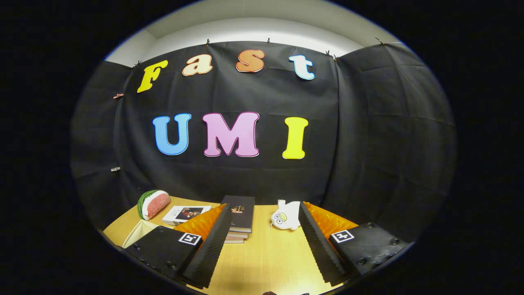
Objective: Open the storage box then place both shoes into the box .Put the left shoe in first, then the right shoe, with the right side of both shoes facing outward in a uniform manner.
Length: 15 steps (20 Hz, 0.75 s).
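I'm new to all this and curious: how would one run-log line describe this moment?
claw: open, holding nothing | between fingers: bare table | beyond: book stack, white duck toy, watermelon toy

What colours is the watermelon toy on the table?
The watermelon toy has a green striped rind and pink-red flesh with dark seeds, seen in the gripper view beyond the open gripper.

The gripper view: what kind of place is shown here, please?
Probably a small recording booth set up like a desk. Black cloth hangs as walls around a wooden table, which holds a stack of books, a watermelon-slice toy and a white plush toy. The gripper is open above the table.
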Tool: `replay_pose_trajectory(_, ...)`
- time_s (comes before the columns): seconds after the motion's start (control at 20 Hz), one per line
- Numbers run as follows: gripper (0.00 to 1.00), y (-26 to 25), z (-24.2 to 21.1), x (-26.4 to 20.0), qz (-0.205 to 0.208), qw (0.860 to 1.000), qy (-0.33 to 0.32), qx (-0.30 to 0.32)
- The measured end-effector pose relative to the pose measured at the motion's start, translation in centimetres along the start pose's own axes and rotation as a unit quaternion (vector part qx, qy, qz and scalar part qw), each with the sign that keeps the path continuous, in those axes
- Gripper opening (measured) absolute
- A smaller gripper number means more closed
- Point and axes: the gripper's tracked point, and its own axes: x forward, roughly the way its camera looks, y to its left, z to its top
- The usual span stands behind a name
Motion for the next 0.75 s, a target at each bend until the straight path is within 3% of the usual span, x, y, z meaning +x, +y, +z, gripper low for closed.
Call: replay_pose_trajectory(0.75,0.98,0.4,-2.7,1.3,0.021,0.999,0.025,0.031)
